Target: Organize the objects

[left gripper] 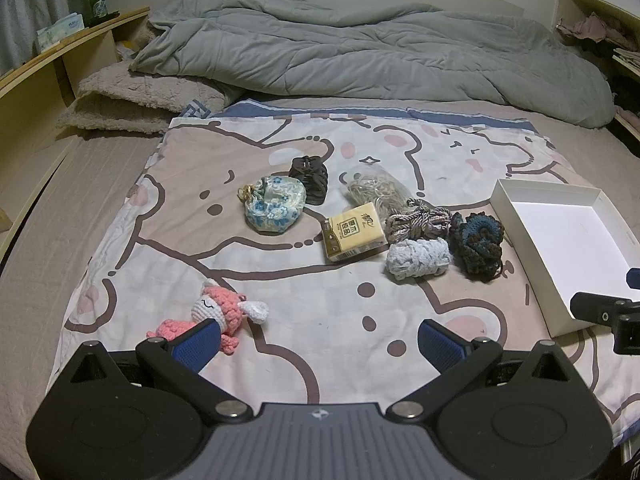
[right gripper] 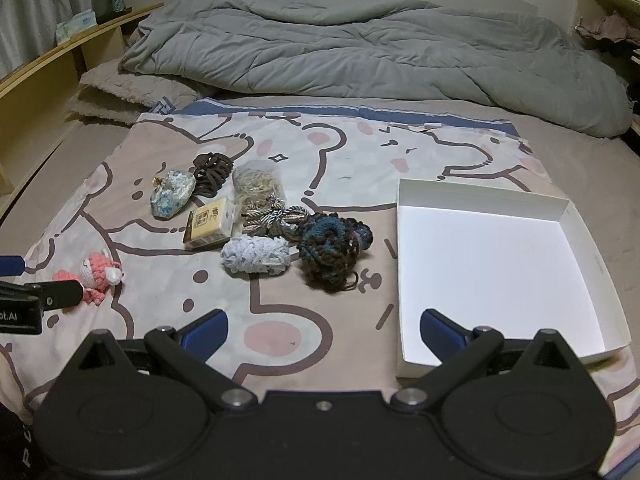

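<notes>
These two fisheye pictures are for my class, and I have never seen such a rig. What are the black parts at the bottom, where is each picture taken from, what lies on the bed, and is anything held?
A person holds a two-finger gripper in each hand, and each carries a camera looking forward along its fingers. One picture comes from the left gripper, the other from the right gripper. Both are open and hold nothing.

On the cartoon-print cloth lie a pink crochet doll, a floral pouch, dark hair ties, a bag of rubber bands, a tissue packet, a knotted cord, pale blue yarn and dark blue-brown yarn. The white box beside them has nothing in it.
</notes>
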`<state>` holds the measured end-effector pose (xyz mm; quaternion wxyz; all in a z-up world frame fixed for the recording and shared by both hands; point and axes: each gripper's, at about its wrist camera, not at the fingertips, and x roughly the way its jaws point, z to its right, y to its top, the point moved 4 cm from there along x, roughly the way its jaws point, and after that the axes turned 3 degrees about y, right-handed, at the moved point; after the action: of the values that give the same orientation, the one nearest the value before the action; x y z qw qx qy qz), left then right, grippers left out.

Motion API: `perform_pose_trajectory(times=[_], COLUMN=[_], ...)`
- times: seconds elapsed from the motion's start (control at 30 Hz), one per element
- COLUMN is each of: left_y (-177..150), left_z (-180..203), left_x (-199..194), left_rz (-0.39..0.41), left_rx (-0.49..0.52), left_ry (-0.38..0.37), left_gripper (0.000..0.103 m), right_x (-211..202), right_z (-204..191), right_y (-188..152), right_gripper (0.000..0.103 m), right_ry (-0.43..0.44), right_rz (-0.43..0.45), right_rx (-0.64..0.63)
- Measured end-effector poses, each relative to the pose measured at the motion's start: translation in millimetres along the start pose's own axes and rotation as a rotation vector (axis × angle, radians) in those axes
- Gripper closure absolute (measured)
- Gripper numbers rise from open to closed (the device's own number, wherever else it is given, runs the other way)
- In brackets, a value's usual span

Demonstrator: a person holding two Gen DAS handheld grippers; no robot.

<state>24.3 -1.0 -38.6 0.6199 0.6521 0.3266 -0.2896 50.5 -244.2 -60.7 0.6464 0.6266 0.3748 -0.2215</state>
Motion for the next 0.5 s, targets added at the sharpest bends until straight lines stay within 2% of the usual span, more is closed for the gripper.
perform_pose_trajectory(times=[0.5], left_y=[-0.2], left_z=[2.9], left_x=[-0.4], left_rz=[-0.002], left_rx=[0.006], left_ry=[-0.001], left_gripper=[0.000], right_x=[0.8], right_z=[0.0], right_y=[-1.8], right_gripper=[0.000], right_ry=[0.000], right_rz=[-0.008], right_rx=[-0.003])
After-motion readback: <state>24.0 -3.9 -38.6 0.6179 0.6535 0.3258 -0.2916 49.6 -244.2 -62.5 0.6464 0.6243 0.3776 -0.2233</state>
